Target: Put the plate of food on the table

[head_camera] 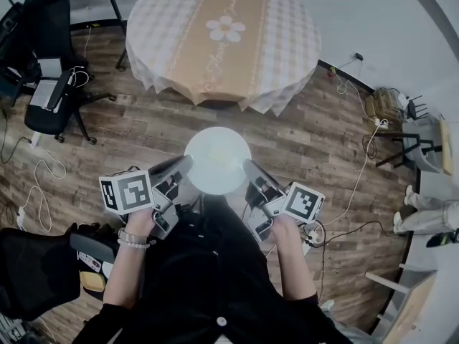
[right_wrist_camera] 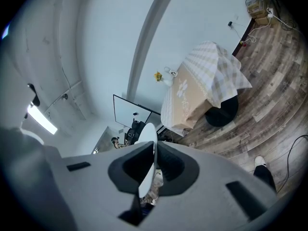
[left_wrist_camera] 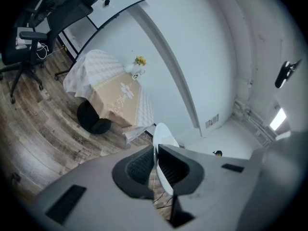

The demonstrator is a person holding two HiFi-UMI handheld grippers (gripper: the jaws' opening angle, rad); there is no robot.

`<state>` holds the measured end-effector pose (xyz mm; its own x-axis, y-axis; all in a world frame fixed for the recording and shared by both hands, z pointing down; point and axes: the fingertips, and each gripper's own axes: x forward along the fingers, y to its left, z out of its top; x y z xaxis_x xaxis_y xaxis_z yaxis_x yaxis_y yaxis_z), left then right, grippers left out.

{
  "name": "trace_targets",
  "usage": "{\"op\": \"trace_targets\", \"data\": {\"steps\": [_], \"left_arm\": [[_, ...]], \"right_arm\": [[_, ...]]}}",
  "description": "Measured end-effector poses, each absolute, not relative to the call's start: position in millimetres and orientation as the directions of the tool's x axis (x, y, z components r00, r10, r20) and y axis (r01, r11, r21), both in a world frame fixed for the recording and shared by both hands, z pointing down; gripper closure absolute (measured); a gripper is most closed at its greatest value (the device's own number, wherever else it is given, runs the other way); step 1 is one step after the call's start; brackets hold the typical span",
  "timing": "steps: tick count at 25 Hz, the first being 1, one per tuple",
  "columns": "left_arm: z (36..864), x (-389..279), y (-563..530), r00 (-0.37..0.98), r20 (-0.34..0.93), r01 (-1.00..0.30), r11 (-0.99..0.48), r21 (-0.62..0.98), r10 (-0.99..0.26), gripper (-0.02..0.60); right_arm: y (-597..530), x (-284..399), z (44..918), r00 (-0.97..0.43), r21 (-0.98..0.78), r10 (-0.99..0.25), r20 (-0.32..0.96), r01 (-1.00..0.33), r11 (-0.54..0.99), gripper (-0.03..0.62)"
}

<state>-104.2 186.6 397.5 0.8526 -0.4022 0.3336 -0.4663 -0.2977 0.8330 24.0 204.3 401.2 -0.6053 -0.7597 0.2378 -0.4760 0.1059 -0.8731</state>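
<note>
One white plate (head_camera: 217, 160), over the wood floor (head_camera: 129, 131), on the near side of the one round table (head_camera: 287, 41) and apart from it. Two grippers: left gripper (head_camera: 188, 162) clamped on the plate's left rim, right gripper (head_camera: 247, 167) clamped on its right rim. Black chairs, two: far left (head_camera: 50, 27), near left (head_camera: 32, 271).

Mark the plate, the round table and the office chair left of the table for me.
plate (head_camera: 217, 162): head view, middle of its white face.
round table (head_camera: 165, 41): head view, checked cloth left of the beige runner.
office chair (head_camera: 44, 24): head view, black backrest.
</note>
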Motion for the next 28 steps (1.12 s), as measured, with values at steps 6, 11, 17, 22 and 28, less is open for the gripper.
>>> {"op": "trace_targets", "data": {"steps": [6, 11, 17, 22, 28], "left_arm": [[396, -88, 159, 0.842, 0.333, -0.472, -0.279, 0.837, -0.425, 0.561], [393, -75, 137, 0.829, 0.336, -0.481, -0.261, 0.837, -0.448, 0.561], [394, -61, 117, 0.811, 0.338, -0.488, -0.233, 0.841, -0.478, 0.561], [395, -55, 99, 0.795, 0.345, -0.5, -0.217, 0.839, -0.499, 0.561], [392, -43, 85, 0.783, 0.341, -0.505, -0.209, 0.838, -0.521, 0.561]], "right_arm": [[174, 40, 398, -0.624, -0.88, -0.746, 0.232, -0.462, 0.113, 0.586], [149, 54, 396, -0.646, -0.882, -0.726, 0.236, -0.455, 0.118, 0.586], [123, 69, 402, -0.675, -0.886, -0.694, 0.252, -0.449, 0.115, 0.586], [102, 75, 401, -0.701, -0.891, -0.672, 0.238, -0.434, 0.137, 0.586], [83, 87, 399, -0.712, -0.891, -0.661, 0.235, -0.429, 0.146, 0.586]]}}
